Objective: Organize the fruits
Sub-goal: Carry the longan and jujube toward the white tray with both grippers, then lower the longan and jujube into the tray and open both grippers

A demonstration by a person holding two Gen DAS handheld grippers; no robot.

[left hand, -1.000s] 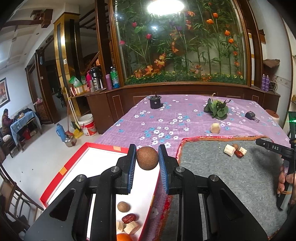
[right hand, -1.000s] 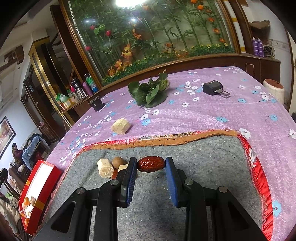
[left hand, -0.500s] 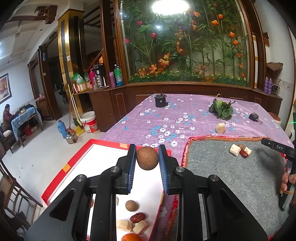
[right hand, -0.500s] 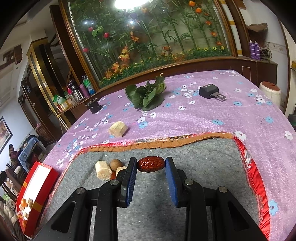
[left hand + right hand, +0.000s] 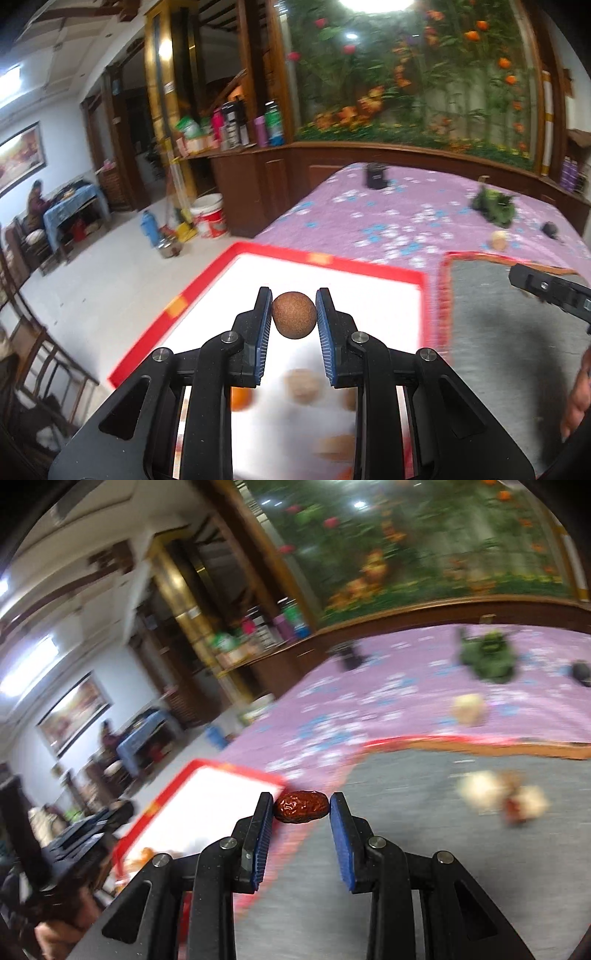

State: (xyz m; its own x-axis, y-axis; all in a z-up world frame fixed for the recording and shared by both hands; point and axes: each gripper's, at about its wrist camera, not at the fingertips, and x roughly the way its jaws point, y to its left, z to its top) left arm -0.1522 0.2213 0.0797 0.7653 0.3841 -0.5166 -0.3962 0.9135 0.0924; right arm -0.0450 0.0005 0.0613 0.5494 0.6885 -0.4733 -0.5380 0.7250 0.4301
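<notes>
A large surface was covered by a purple cloth printed with small flowers (image 5: 406, 218). On the cloth, a grey felt mat with a red and orange border (image 5: 424, 775) was laid, and beside it a red-rimmed tray with a white floor (image 5: 332, 260) was set. Further back on the cloth, a bunch of green leaves (image 5: 495, 206), a pale lump (image 5: 499, 240), a black cup-like object (image 5: 376, 176) and a small dark object (image 5: 550, 229) were seen, well apart.
</notes>
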